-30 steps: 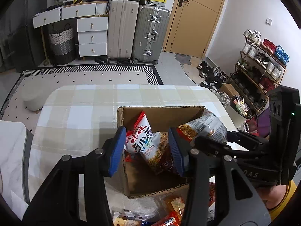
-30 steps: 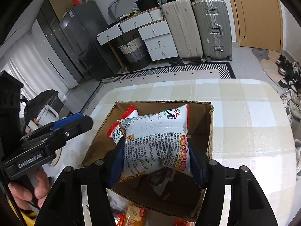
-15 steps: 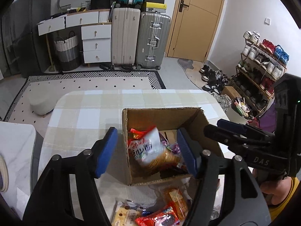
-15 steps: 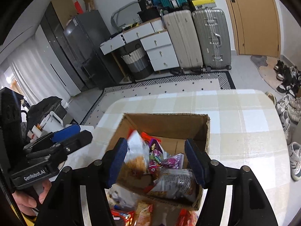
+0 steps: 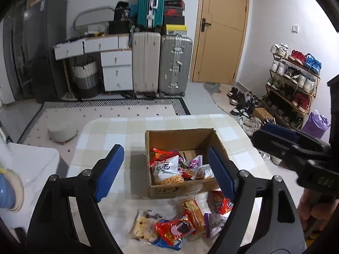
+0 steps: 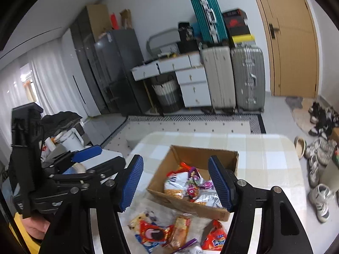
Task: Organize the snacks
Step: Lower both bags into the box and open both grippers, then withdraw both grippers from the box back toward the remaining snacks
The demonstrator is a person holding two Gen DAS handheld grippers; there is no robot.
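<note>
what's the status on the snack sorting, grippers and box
Left gripper jaws opening, nothing between them; right gripper open, empty. Cardboard box holds several bags. Loose snacks on table in front of it. Nothing blocking.

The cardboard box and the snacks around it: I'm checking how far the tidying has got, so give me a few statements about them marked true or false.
1. The cardboard box already holds several snack packets. True.
2. The left gripper is clamped on a packet. False: nothing is between its jaws, which are opening.
3. Loose snacks lie on the table in front of the box, among them a red packet. True.
4. The box lies tipped on its side. False: it stands upright, open at the top.
5. The right gripper carries a bag of chips. False: it is open and empty.
</note>
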